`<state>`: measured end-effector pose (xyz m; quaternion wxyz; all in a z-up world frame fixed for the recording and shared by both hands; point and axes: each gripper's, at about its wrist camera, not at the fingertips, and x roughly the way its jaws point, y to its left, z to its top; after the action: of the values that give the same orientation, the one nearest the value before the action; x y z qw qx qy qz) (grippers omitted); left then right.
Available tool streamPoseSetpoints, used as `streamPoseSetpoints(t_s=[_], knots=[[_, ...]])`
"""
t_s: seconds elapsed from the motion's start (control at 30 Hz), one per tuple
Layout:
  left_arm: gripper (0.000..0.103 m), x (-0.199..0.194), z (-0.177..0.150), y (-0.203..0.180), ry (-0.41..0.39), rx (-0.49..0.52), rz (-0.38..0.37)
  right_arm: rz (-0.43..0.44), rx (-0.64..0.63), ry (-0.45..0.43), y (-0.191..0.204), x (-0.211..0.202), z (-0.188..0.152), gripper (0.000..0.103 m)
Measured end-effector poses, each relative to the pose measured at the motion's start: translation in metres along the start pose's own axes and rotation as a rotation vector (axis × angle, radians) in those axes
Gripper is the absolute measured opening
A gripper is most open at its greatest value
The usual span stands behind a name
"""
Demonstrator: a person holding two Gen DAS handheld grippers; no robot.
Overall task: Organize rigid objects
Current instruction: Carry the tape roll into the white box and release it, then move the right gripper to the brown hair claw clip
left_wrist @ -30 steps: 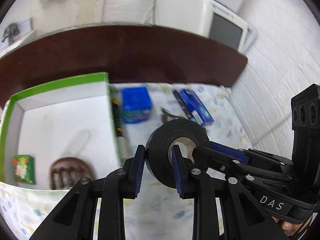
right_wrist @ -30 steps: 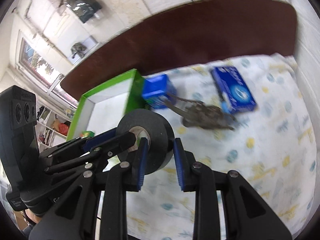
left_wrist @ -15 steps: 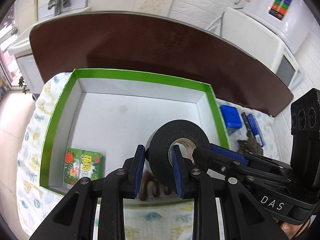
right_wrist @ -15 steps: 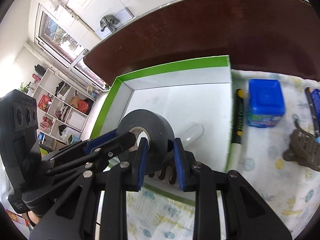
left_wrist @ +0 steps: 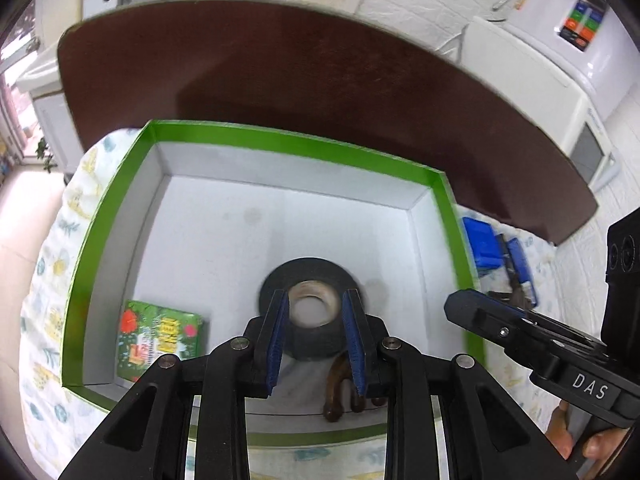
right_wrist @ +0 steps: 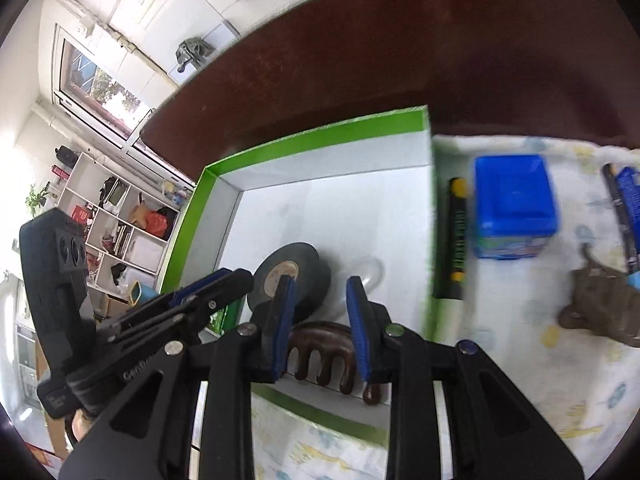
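A black tape roll (left_wrist: 308,280) lies on the white floor of the green-rimmed box (left_wrist: 280,140), also in the right wrist view (right_wrist: 298,276). My left gripper (left_wrist: 314,340) is open just above it, holding nothing. My right gripper (right_wrist: 320,328) is open and empty over the box's near right part, above a brown wooden comb (right_wrist: 324,352). A green printed packet (left_wrist: 160,336) lies in the box at the near left.
Right of the box on the patterned cloth lie a black marker (right_wrist: 456,236), a blue tub (right_wrist: 514,204), a blue flat box (right_wrist: 630,200) and a brown clip (right_wrist: 604,304). A dark brown table edge (left_wrist: 320,80) runs behind.
Both grippers moved left from the cloth to over the box, carrying the tape roll together. Both have opened and the roll now lies in the box.
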<state>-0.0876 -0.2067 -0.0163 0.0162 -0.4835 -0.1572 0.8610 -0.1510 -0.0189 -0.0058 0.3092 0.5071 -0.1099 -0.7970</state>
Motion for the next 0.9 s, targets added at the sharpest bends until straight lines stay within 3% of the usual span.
streamPoseSetpoints(t_s=[0.17,0.3,0.43,0.67,0.77,0.9], knots=[[0.026,-0.009,0.006,-0.045,-0.020,0.074,-0.051,-0.113,-0.010,-0.090,-0.031,-0.055,-0.002,0.027],[0.026,0.000,0.006,-0.086,0.008,0.127,-0.090,-0.196,0.098,-0.152,-0.092,-0.092,-0.004,0.027],[0.026,0.011,-0.002,-0.117,0.051,0.161,-0.114,-0.267,0.224,-0.162,-0.141,-0.098,-0.004,0.028],[0.026,0.022,-0.016,-0.134,0.099,0.190,-0.076,-0.195,0.257,-0.071,-0.162,-0.060,0.007,0.028],[0.026,0.024,-0.017,-0.132,0.104,0.177,-0.068,-0.186,0.164,-0.072,-0.148,-0.071,-0.008,0.028],[0.026,0.023,-0.020,-0.131,0.095,0.153,-0.055,-0.112,0.023,-0.009,-0.129,-0.092,-0.055,0.028]])
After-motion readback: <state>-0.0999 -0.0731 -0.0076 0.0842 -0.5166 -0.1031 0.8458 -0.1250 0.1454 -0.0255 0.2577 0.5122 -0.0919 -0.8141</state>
